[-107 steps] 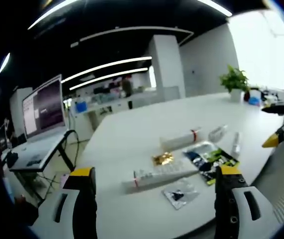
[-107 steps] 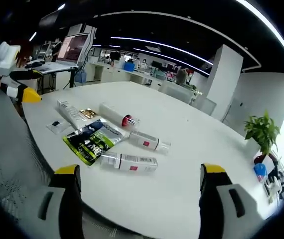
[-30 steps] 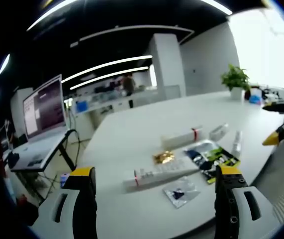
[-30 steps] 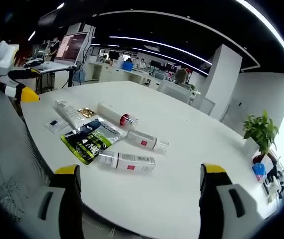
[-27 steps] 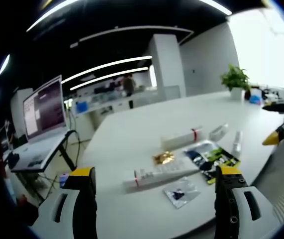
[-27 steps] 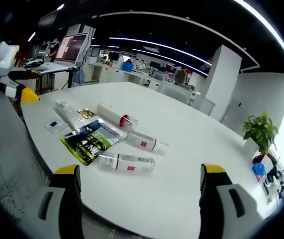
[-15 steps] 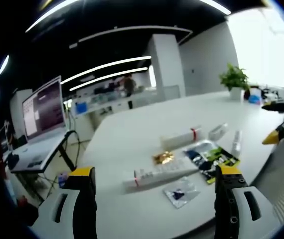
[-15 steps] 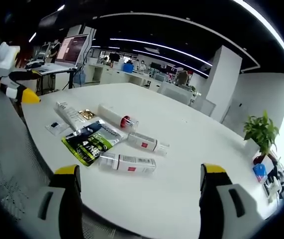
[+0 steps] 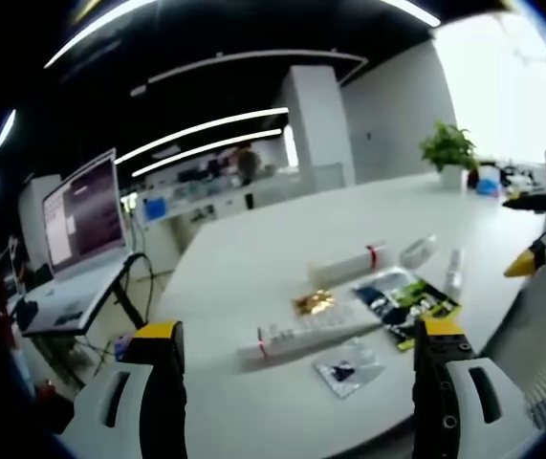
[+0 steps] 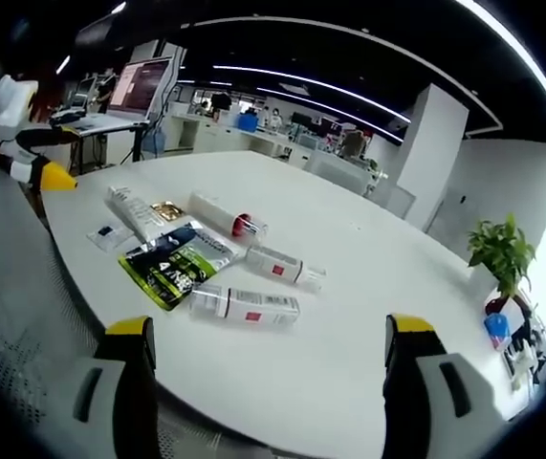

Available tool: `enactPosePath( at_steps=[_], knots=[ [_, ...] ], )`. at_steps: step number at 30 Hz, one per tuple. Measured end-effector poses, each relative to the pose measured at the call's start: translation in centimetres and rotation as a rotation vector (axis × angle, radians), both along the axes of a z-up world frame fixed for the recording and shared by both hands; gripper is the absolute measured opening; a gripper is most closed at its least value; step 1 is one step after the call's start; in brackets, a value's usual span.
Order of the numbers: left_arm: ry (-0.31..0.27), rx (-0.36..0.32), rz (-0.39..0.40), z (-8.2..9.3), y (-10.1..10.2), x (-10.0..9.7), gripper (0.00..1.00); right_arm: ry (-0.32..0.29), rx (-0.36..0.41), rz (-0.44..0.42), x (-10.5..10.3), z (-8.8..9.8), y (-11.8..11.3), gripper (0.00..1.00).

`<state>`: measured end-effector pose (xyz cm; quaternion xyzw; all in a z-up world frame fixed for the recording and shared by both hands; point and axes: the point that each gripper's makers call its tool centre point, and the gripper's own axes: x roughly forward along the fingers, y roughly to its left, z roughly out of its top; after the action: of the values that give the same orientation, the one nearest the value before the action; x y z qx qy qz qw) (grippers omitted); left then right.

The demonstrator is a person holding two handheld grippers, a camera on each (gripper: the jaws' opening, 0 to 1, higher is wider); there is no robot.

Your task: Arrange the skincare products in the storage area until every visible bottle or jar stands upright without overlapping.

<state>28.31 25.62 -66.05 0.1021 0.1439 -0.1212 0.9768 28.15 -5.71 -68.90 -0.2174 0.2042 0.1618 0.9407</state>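
Note:
Several skincare items lie flat on the white table [image 10: 368, 287]. A clear bottle with a red label [image 10: 244, 305] lies nearest my right gripper, a second small bottle [image 10: 284, 267] behind it, then a white bottle with a red ring [image 10: 227, 219]. A long white tube [image 10: 134, 212] rests beside a gold packet [image 10: 167, 211] and a black-green sachet [image 10: 179, 263]. In the left gripper view the tube [image 9: 306, 330], ringed bottle [image 9: 349, 266] and sachet [image 9: 406, 304] lie ahead. My left gripper [image 9: 298, 329] and right gripper [image 10: 269, 326] are both open and hold nothing, short of the items.
A small silver sachet [image 9: 347, 368] lies near the table edge. A potted plant [image 10: 507, 253] stands at the far end. A grey mesh chair back [image 10: 14, 316] is by the table. A desk with a monitor [image 9: 81, 206] stands to the left.
Both views have shifted only slightly with the hands. The items on the table lie where they were, and both grippers have stayed open.

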Motion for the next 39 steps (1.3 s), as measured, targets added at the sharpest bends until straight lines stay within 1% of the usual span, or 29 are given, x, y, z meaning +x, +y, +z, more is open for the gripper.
enactPosePath(
  at_steps=[2,5,7,9,11,14,15,16,17,19,20,22,23,25,27,29,32,35,36,39],
  knots=[
    [0.000,0.008,0.011,0.0,0.2,0.1,0.97,0.007,-0.004,0.003,0.0,-0.1,0.0,1.00],
    [0.005,0.017,0.008,-0.1,0.2,0.2,0.97,0.010,0.000,0.009,0.0,-0.1,0.1,1.00],
    [0.002,0.019,0.009,-0.1,0.2,0.3,0.97,0.031,-0.001,0.022,-0.2,-0.4,0.2,1.00],
    [0.009,0.025,0.017,-0.2,0.4,0.4,0.97,0.054,-0.021,0.035,-0.3,-0.8,0.3,1.00],
    [0.010,0.036,0.024,-0.3,0.5,0.4,0.97,0.059,-0.022,0.049,-0.4,-0.9,0.5,1.00],
    [0.006,0.035,0.026,-0.2,0.6,0.5,0.97,0.066,-0.001,0.073,-0.5,-0.3,0.6,1.00],
    [0.007,0.038,0.029,-0.3,0.6,0.5,0.97,0.077,0.007,0.080,-0.4,-0.3,0.6,1.00],
    [0.012,0.039,0.030,-0.4,0.7,0.5,0.97,0.096,0.017,0.086,-0.2,-0.1,0.6,0.99],
    [0.012,0.038,0.027,-0.4,0.6,0.5,0.97,0.097,0.015,0.088,0.2,0.1,0.6,0.99],
    [0.002,0.031,0.033,-0.2,0.8,0.6,0.97,0.101,0.012,0.119,0.9,0.6,0.8,0.99],
    [0.005,0.025,0.032,-0.2,0.8,0.5,0.97,0.096,0.028,0.147,1.4,1.1,1.3,0.99],
    [0.014,0.035,0.033,-0.4,0.8,0.6,0.97,0.088,0.061,0.199,2.2,1.9,2.2,0.99],
    [0.018,0.038,0.034,-0.5,0.9,0.6,0.97,0.104,0.078,0.226,2.7,2.0,2.6,0.99],
    [0.018,0.036,0.041,-0.5,1.0,0.6,0.97,0.126,0.084,0.240,3.3,1.9,2.7,0.99],
    [0.014,0.032,0.050,-0.4,1.2,0.6,0.97,0.150,0.064,0.268,3.9,1.6,2.9,0.99],
    [0.012,0.035,0.058,-0.4,1.4,0.6,0.97,0.178,0.017,0.311,4.5,1.3,3.1,0.99],
    [0.010,0.034,0.066,-0.4,1.5,0.7,0.97,0.185,-0.038,0.369,5.5,1.4,3.6,0.99],
    [0.016,0.036,0.065,-0.5,1.6,0.6,0.97,0.195,-0.049,0.408,6.3,1.5,4.0,0.99],
    [0.015,0.036,0.065,-0.5,1.6,0.7,0.97,0.204,-0.057,0.437,6.9,1.6,4.4,0.99],
    [0.012,0.031,0.063,-0.5,1.5,0.7,0.97,0.219,-0.084,0.486,7.8,1.7,4.8,0.99]
  ],
)
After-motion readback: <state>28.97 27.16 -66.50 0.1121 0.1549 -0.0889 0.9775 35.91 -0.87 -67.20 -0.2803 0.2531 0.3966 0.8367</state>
